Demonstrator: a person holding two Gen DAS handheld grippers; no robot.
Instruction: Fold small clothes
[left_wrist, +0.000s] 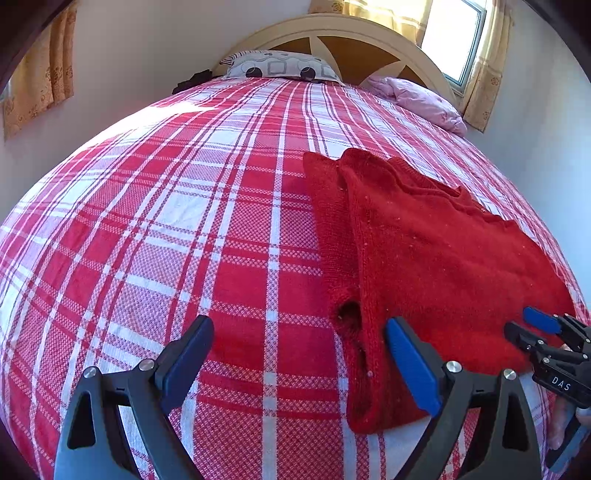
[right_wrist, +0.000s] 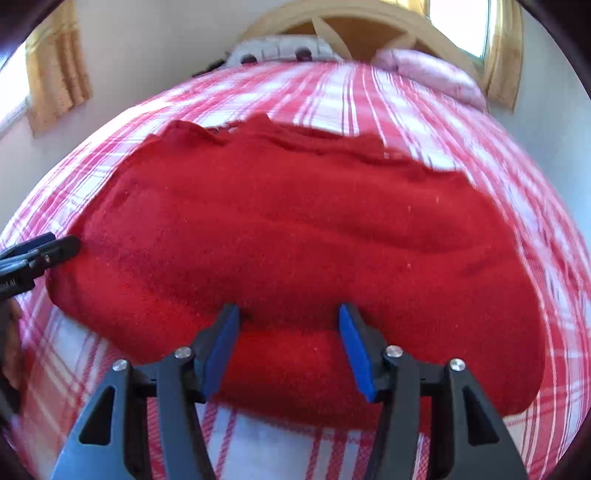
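A red knitted sweater (left_wrist: 436, 258) lies folded on the bed, on the right side of the left wrist view, and fills the middle of the right wrist view (right_wrist: 295, 229). My left gripper (left_wrist: 301, 354) is open wide over the bedspread. Its right finger (left_wrist: 410, 362) rests at the sweater's left folded edge, and nothing is between the pads. My right gripper (right_wrist: 288, 345) stands open at the sweater's near edge. A roll of the fabric lies between its blue pads, which do not pinch it. Each gripper also shows in the other view: right gripper (left_wrist: 543, 332), left gripper (right_wrist: 40, 251).
The red and white plaid bedspread (left_wrist: 184, 221) covers the whole bed. At the far end lie a patterned pillow (left_wrist: 280, 66) and a pink pillow (left_wrist: 421, 99), against a curved headboard (left_wrist: 351, 40). A bright window (left_wrist: 454, 37) with curtains is at the back right.
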